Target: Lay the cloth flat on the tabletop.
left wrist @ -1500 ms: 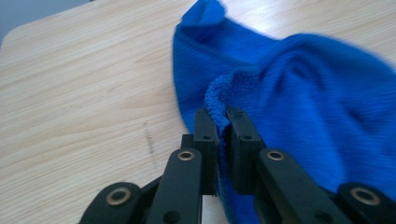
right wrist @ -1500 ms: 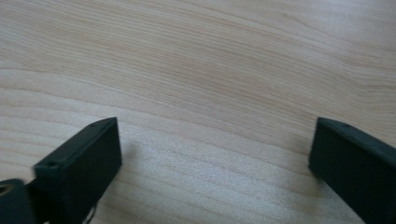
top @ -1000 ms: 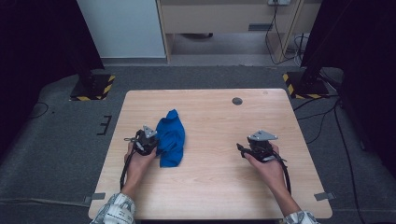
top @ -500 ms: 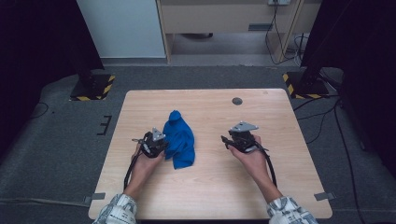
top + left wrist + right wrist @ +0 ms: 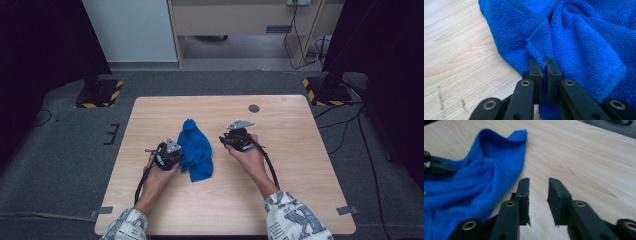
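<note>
Lying crumpled near the middle of the wooden table [image 5: 300, 175], the blue cloth [image 5: 196, 150] is sitting between the left gripper [image 5: 176, 153] and right gripper [image 5: 224, 140]. Along the left gripper's jaws, they are pinching the cloth's hemmed fold. Along the right gripper's, its 2 jaws have just been closing, with bare wood between them, beside the cloth.

Grey carpet floor [image 5: 60, 170], light wooden table [image 5: 300, 150], pale cabinet [image 5: 240, 20], hazard-striped stand bases [image 5: 97, 93]

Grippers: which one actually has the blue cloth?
The left gripper: jaws pinched on the blue cloth hem. The right gripper has only bare table between its jaws.
</note>
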Demonstrator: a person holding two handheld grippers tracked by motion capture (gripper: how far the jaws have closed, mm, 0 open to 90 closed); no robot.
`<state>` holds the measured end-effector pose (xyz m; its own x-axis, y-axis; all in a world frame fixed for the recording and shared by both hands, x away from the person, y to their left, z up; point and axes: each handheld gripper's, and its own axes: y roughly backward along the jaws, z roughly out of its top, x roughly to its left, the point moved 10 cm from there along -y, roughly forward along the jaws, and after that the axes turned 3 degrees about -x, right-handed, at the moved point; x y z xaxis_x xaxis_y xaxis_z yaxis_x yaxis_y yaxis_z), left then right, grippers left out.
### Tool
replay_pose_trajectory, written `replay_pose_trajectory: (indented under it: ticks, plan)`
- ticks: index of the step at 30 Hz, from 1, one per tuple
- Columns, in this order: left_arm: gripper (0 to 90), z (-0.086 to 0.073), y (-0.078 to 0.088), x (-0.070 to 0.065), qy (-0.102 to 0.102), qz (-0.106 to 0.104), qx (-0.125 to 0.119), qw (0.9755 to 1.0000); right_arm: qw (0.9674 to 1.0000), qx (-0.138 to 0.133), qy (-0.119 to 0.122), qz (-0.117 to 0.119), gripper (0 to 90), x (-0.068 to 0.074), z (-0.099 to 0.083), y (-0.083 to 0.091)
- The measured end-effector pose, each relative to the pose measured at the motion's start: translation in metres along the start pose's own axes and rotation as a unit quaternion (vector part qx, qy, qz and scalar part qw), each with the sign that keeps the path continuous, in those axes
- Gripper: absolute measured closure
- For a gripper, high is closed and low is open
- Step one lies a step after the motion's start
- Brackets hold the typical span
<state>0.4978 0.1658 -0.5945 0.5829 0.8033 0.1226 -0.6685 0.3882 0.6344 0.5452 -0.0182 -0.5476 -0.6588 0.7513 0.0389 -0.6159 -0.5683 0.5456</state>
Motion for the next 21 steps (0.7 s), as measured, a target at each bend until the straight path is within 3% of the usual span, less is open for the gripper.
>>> replay_pose_trajectory:
  ticks: [3,4,7,10,14,17,20,21]
  plan:
    - [84.5,0.001,0.005,0.002,0.007,0.005,-0.009,0.9999,1.0,-0.001,0.0,0.008,78.6,0.004,0.006,-0.008]
    - [84.3,0.004,0.013,0.007,0.016,0.017,-0.022,0.9995,0.9998,-0.001,-0.006,0.018,79.5,0.01,0.01,-0.019]
    - [83.3,0.006,0.02,0.012,0.022,0.031,-0.032,0.9988,0.9998,0.002,-0.005,0.02,77.9,0.014,0.012,-0.027]
    - [82.4,0.008,0.03,0.018,0.042,0.043,-0.047,0.9971,0.9994,0.007,-0.014,0.032,70.8,0.024,0.014,-0.045]
    - [80.9,0.007,0.03,0.018,0.04,0.049,-0.043,0.9971,0.9986,0.015,-0.019,0.047,60.6,0.036,0.013,-0.057]
    - [80.4,0.006,0.028,0.018,0.036,0.052,-0.039,0.9973,0.9982,0.03,-0.009,0.051,54.1,0.042,0.007,-0.065]
    - [80.3,0.008,0.029,0.018,0.033,0.054,-0.043,0.9971,0.9975,0.042,-0.001,0.057,66.7,0.045,0.001,-0.068]
    - [80.3,0.008,0.029,0.018,0.033,0.054,-0.043,0.9971,0.9975,0.042,-0.001,0.057,66.7,0.045,0.001,-0.068]
